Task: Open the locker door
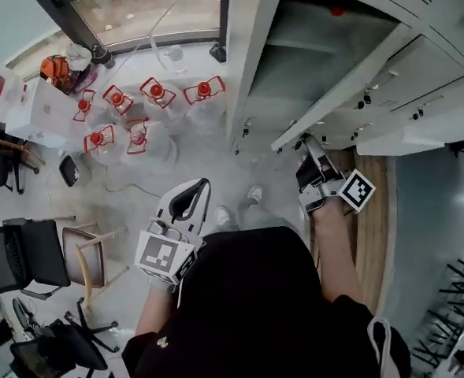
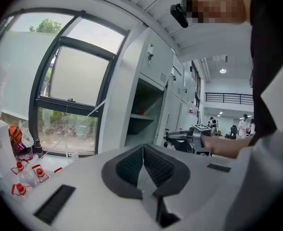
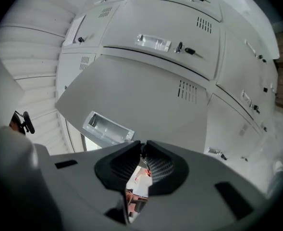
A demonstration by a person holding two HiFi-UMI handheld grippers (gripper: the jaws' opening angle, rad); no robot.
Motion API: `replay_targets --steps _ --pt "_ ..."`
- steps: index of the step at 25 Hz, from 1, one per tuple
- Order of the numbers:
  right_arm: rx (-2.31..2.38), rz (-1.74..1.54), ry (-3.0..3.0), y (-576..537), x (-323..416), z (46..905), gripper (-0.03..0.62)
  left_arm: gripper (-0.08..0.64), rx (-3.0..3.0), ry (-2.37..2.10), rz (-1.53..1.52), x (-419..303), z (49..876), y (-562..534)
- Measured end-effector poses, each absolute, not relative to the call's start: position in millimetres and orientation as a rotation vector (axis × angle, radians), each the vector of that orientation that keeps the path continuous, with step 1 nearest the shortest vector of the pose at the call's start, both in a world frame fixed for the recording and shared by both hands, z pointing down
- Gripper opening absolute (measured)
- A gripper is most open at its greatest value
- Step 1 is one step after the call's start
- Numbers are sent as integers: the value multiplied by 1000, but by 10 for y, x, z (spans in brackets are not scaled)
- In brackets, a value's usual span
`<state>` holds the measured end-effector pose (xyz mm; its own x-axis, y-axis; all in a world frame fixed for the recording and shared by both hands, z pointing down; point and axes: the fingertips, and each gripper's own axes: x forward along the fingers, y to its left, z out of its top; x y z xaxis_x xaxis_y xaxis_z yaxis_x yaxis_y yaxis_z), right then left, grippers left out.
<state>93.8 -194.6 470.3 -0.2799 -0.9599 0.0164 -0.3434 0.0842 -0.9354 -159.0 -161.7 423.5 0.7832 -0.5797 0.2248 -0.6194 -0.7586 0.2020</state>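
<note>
Your right gripper (image 1: pixel 305 142) has its fingers clamped on the edge of the open locker door (image 1: pixel 350 81), left gripper (image 1: pixel 196 189) fingers together, empty.

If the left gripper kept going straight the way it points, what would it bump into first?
Probably the open locker compartment; nothing nearer shows in its way, though depth is unclear.

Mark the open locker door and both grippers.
open locker door (image 1: pixel 348 85), head view, middle of its panel
right gripper (image 1: pixel 305 142), head view, between its fingertips
left gripper (image 1: pixel 202 184), head view, between its fingertips
</note>
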Motion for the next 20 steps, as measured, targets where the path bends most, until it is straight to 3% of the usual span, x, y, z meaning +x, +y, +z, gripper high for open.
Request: replay_targets --steps 20 --pt "-1385 -1071 1501 -1005 2342 4672 54 23 2842 -549 251 -127 4171 -1226"
